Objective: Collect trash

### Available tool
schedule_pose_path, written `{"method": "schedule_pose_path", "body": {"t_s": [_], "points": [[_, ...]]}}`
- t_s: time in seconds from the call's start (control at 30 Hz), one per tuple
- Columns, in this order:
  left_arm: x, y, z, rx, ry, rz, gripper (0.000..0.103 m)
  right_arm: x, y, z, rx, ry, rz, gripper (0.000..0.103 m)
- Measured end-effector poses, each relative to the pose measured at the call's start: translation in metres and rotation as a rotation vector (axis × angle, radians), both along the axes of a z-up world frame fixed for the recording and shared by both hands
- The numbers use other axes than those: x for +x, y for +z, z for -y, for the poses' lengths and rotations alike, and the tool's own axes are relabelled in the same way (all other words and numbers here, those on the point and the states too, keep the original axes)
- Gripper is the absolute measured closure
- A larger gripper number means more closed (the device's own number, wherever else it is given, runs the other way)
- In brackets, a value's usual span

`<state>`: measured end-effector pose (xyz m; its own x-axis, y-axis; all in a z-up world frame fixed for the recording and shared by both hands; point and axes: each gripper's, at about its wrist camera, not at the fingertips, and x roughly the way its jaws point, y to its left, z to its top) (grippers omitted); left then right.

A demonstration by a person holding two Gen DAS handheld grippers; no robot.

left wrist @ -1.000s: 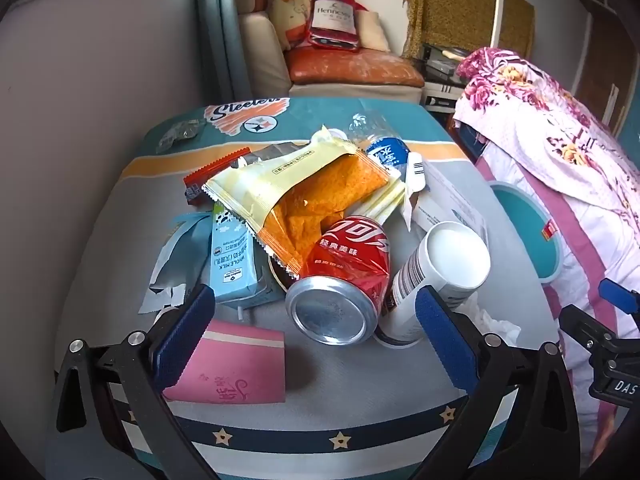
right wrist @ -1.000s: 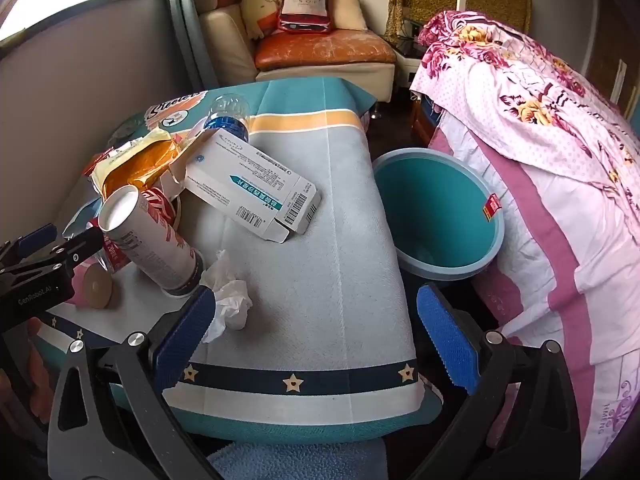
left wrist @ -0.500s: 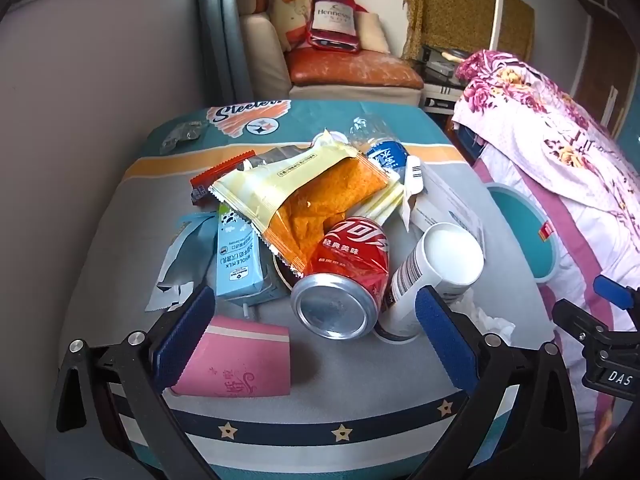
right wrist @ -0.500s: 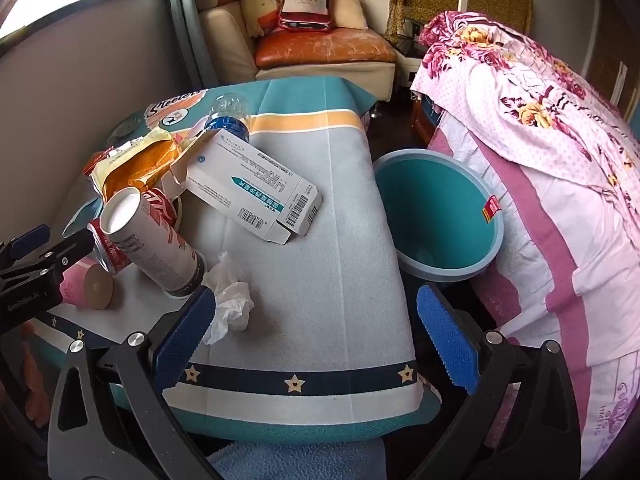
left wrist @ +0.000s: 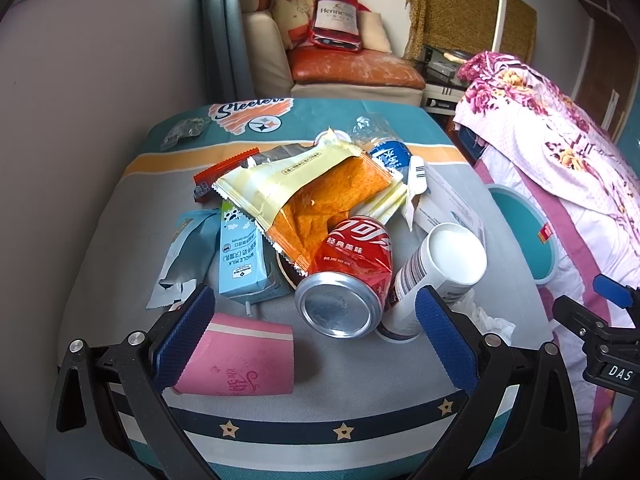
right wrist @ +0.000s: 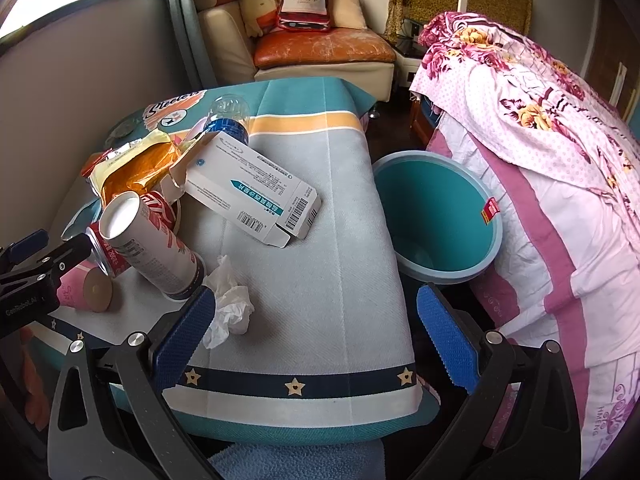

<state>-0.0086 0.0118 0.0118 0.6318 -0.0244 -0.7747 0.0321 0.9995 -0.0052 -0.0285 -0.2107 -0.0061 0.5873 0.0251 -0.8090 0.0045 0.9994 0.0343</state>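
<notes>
Left gripper point(left wrist: 310, 330) fingers spread wide, empty, framing the crushed red can point(left wrist: 348, 276) that lies on its side, base toward the camera: probably the first pick. Pink cup point(left wrist: 240, 360) is just beside the left finger; white tube point(left wrist: 436, 272) leans against the can. Right gripper point(right wrist: 312, 334) fingers also apart, holding nothing, crumpled tissue point(right wrist: 228, 304) by its left finger. Teal bin point(right wrist: 440, 216) stands open right next to the surface point(right wrist: 332, 280) edge, so drops are short.

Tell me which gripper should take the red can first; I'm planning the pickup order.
Left, probably. The left gripper is open and faces the can, which lies almost between its fingers. The right gripper is open over bare cloth near the tissue and bin, farther from the can.
</notes>
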Motion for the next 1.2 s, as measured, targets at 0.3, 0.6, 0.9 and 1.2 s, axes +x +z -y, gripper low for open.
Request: {"method": "schedule_pose_path", "body": {"t_s": [0.3,0.6,0.9,1.2], "points": [[0.0000,-0.0022,-0.0006,0.001,0.002,-0.002,0.003,0.0000,-0.0034,0.0004,-0.001,-0.002,-0.007,0.006],[-0.0014,-0.0067,-0.0006,-0.002,0.004,-0.008,0.003,0.0004,-0.0060,-0.0002,0.000,-0.003,-0.010,0.006],[-0.0007,-0.0074,-0.0011,-0.004,0.003,-0.009,0.003,-0.0007,-0.0073,0.0006,0.000,-0.005,-0.009,0.006],[-0.0027,-0.0099,0.0004,-0.006,0.008,-0.016,0.003,-0.0015,-0.0094,0.0001,-0.002,0.000,-0.015,0.006]]}}
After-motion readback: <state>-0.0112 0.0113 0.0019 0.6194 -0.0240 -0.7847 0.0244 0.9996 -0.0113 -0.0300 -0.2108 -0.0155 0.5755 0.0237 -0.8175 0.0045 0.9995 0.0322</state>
